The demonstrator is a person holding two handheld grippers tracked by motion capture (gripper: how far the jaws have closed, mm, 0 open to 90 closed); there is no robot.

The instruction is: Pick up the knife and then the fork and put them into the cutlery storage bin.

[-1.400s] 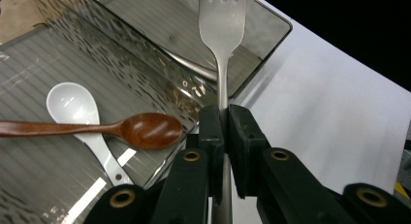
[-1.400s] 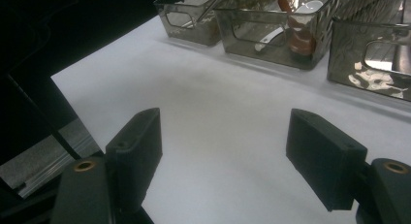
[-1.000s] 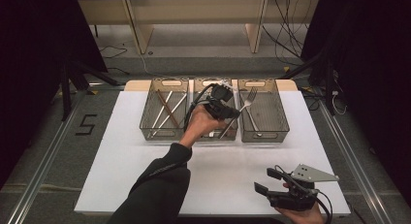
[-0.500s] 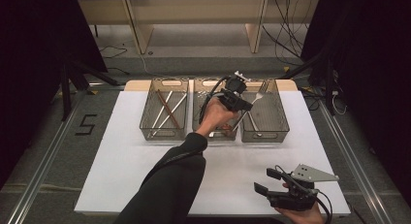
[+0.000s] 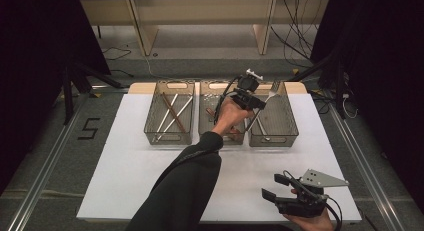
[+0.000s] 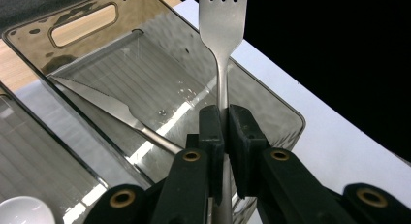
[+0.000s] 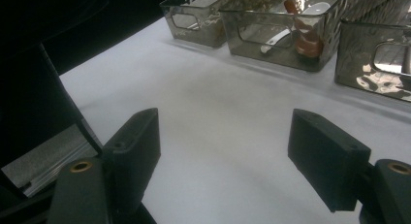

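My left gripper [image 5: 260, 103] hangs over the right-hand smoked bin [image 5: 287, 137] of three, shut on the handle of a silver fork [image 5: 270, 96]. In the left gripper view the fork [image 6: 223, 35] stands up between the pressed pads [image 6: 212, 129], tines upward, above the bin [image 6: 264, 100] where a knife [image 6: 114, 110] lies. My right gripper [image 5: 270, 187] rests near the table's front right edge, open with nothing between its fingers. In the right gripper view its jaws [image 7: 223, 151] stand wide apart over bare white table.
The left bin [image 5: 152, 136] holds chopsticks [image 5: 172, 113] and long utensils. The middle bin [image 5: 204, 133] holds spoons, one brown [image 7: 303, 37]. All three stand in a row at the back of the white tabletop [image 5: 125, 171]. A sleeve [image 5: 187, 186] crosses the middle of it.
My left gripper has carried the fork rightward, from over the middle bin to over the right-hand bin. The right gripper has stayed where it was.
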